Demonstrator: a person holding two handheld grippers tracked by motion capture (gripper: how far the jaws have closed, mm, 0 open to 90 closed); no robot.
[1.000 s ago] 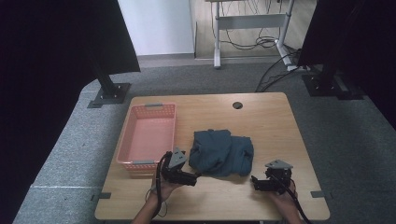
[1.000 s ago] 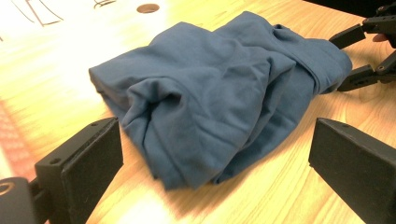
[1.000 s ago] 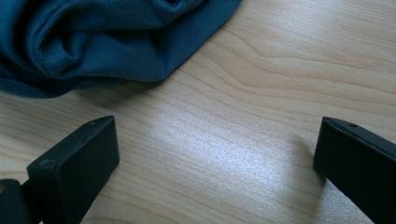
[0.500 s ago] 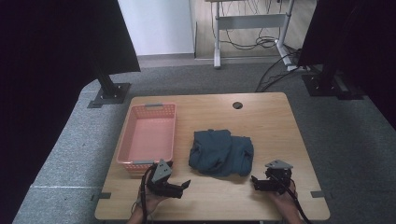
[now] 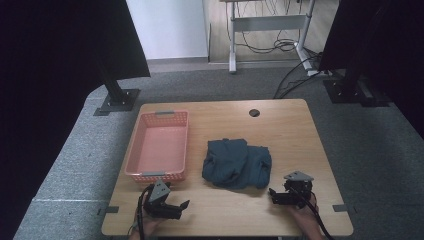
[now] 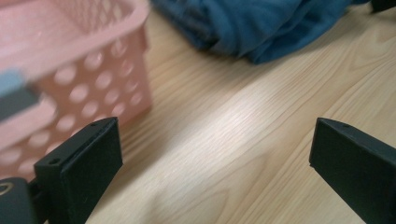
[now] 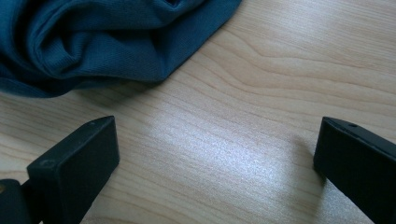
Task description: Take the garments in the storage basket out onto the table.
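Observation:
A crumpled dark teal cloth [image 5: 237, 163] lies at the middle of the wooden table [image 5: 290, 130]. Left of it stands a pink perforated basket [image 5: 159, 145] with nothing in it. My left gripper [image 5: 181, 208] rests near the front edge, just below the basket's near corner, open, nothing between its jaws. The left gripper view has the basket [image 6: 70, 70] at left and the cloth [image 6: 261, 23] farther off. My right gripper [image 5: 272, 195] sits open at the front right, close to the cloth's near right corner. Its own view has the cloth [image 7: 93, 37] just ahead.
A round cable hole [image 5: 254, 113] sits near the table's far edge. Black stands [image 5: 116, 95] and dark curtains flank the table on the grey carpet. Bare wood lies along the far side and right side of the table.
My left gripper has drawn back from the cloth's left edge toward the front left of the table, below the basket. The right gripper has stayed put.

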